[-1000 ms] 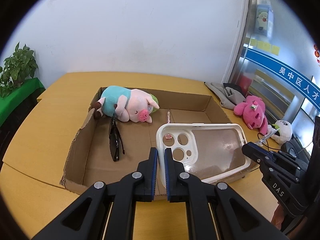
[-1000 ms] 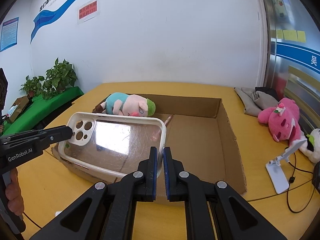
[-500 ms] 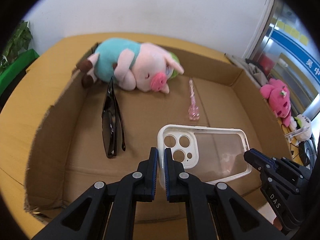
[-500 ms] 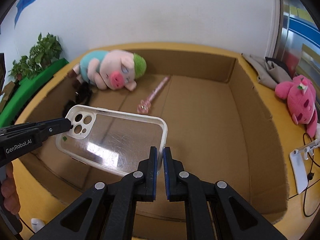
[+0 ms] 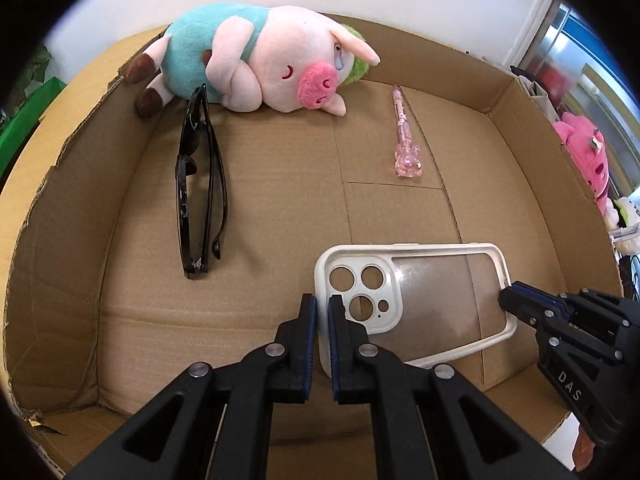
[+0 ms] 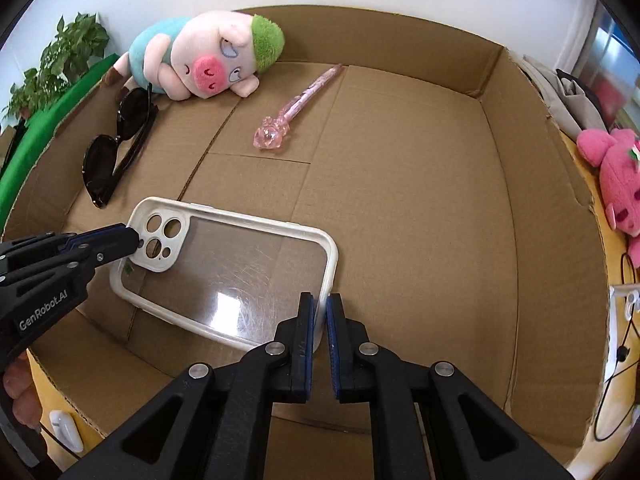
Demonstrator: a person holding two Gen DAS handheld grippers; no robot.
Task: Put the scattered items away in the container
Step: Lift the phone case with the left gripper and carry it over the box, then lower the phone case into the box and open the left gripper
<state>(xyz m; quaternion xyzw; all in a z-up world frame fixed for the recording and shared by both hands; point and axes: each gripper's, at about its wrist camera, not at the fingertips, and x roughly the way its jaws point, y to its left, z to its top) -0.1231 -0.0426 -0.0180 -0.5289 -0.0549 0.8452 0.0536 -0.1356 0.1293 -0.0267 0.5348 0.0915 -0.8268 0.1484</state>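
Note:
A clear phone case (image 5: 436, 300) with a white rim hangs low over the floor of the cardboard box (image 5: 280, 208). My left gripper (image 5: 322, 310) is shut on its camera-hole end. At the opposite short edge my right gripper (image 6: 322, 308) is shut on the phone case (image 6: 240, 276). In the right wrist view the left gripper (image 6: 134, 238) comes in from the left, and the right gripper (image 5: 505, 294) shows at the right of the left wrist view. Inside the box (image 6: 420, 200) lie a plush pig (image 5: 272, 60), black sunglasses (image 5: 200, 184) and a pink pen (image 5: 404, 140).
A pink plush toy (image 6: 616, 184) lies on the yellow table outside the box's right wall, near a white phone stand with a cable (image 6: 624, 300). Grey cloth (image 6: 560, 92) is at the far right. A small white earbud case (image 6: 66, 430) sits by the box's front left corner.
Both grippers have tipped downward and sunk with the phone case, from above the box's front wall to low inside the box. Both stay shut on it.

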